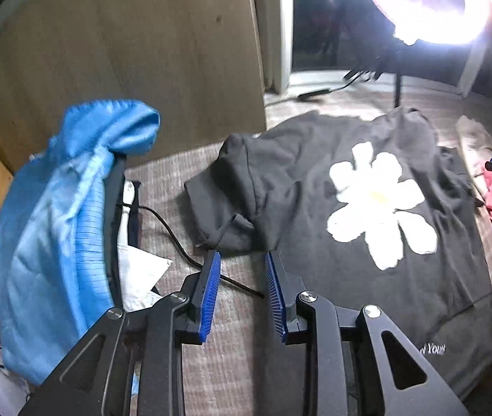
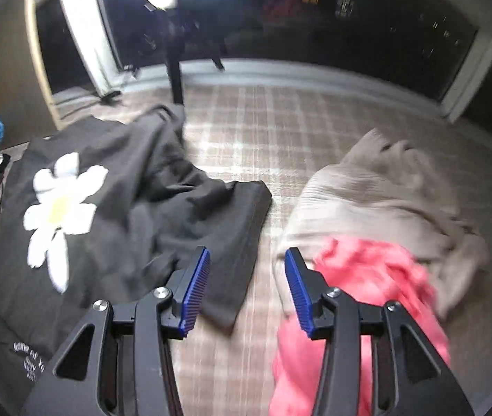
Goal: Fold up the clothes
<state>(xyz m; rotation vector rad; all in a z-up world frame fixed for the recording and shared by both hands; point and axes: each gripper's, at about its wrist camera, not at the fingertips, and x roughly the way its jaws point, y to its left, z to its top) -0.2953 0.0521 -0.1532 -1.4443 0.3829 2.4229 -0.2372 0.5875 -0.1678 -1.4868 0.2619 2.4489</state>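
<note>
My left gripper (image 1: 242, 260) and right gripper (image 2: 247, 260), both parted and empty, flank the black shirt (image 1: 315, 187); I'd pinch each sleeve cleanly, folding inward toward its flower.

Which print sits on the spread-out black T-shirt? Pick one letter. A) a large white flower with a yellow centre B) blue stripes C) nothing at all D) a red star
A: the black T-shirt lying on the checked surface bears a large white flower with a yellow centre, seen in both wrist views.
</note>
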